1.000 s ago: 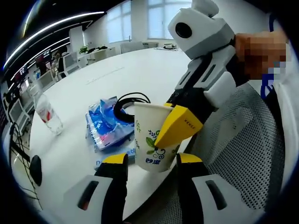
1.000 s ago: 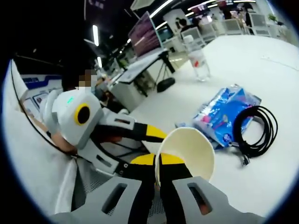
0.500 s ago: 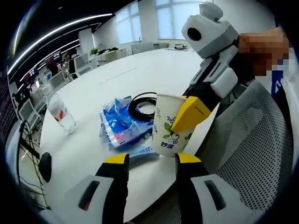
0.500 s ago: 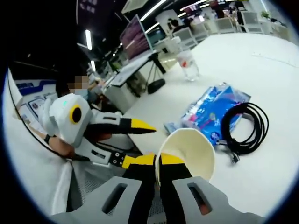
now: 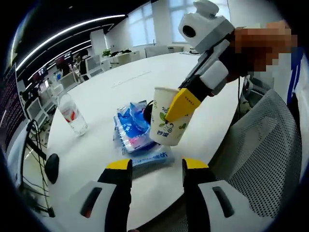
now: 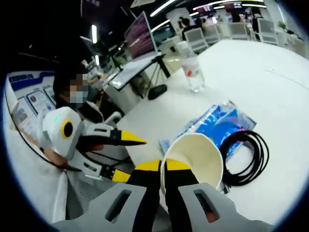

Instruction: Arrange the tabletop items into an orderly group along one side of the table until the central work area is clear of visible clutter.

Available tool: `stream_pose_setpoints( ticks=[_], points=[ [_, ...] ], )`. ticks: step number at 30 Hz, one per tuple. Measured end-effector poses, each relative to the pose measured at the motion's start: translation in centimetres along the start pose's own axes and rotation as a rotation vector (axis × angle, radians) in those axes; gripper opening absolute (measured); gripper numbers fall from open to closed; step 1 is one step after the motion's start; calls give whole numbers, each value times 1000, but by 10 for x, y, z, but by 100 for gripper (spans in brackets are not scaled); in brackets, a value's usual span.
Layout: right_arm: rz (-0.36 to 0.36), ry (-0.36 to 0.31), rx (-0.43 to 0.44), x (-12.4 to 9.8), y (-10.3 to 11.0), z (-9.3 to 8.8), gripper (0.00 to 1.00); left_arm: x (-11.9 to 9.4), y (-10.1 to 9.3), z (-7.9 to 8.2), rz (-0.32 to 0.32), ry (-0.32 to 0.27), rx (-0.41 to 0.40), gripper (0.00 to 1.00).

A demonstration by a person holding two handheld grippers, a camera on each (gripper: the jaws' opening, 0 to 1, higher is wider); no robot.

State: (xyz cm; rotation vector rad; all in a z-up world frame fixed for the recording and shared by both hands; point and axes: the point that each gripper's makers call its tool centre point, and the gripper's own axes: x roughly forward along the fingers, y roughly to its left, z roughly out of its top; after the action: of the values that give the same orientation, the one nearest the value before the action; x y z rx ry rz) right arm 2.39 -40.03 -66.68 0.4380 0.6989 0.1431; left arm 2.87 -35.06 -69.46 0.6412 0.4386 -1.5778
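I see an office: windows (image 5: 145,29) upper centre, ceiling lights (image 5: 63,34) upper left, a mesh chair (image 5: 260,145) right.

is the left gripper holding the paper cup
No, the left gripper is open and empty, and the paper cup is pinched at its rim by the right gripper.

A grey mesh chair back (image 5: 260,145) is being shown at the lower right of the left gripper view. Office chairs (image 5: 159,50) are being seen at the top, and a dark monitor (image 6: 140,34) is being shown at the upper left of the right gripper view.
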Motion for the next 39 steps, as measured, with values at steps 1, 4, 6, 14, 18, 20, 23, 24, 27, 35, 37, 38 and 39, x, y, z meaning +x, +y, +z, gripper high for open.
stream_pose_setpoints(
  ticks=[1, 4, 6, 14, 18, 20, 23, 24, 27, 35, 37, 38, 39],
  points=[
    [2, 0, -8, 2, -1, 5, 0, 0, 1, 0, 4, -3, -2, 40],
    [8, 28, -32, 11, -1, 18, 0, -2, 4, 2, 21, -10, 13, 39],
    [24, 50, -125, 17, 5, 29, 0, -2, 3, 3, 18, -18, 7, 39],
    [89, 111, -213, 48, 17, 53, 0, -3, 6, 3, 29, -18, -3, 39],
    [104, 113, -245, 59, 16, 68, 0, -3, 9, 3, 37, -23, -18, 39],
    [102, 114, -251, 63, 11, 77, 0, -3, 10, 3, 38, -24, -25, 39],
    [104, 107, -255, 68, 5, 92, 0, -4, 12, 4, 33, -34, -47, 40],
    [95, 114, -263, 71, 0, 94, 0, -4, 12, 4, 34, -36, -51, 40],
    [88, 160, -290, 79, -17, 96, 0, -4, 13, 4, 32, -37, -66, 40],
    [-6, 236, -354, 95, -70, 109, 0, -4, 16, 2, 33, -38, -101, 39],
    [-39, 269, -397, 100, -82, 110, 0, -4, 16, 2, 32, -38, -101, 39],
    [-51, 281, -422, 103, -88, 109, 0, -4, 16, 2, 32, -38, -100, 39],
    [-65, 291, -417, 107, -95, 108, 0, -4, 16, 2, 31, -39, -98, 40]
  ],
)
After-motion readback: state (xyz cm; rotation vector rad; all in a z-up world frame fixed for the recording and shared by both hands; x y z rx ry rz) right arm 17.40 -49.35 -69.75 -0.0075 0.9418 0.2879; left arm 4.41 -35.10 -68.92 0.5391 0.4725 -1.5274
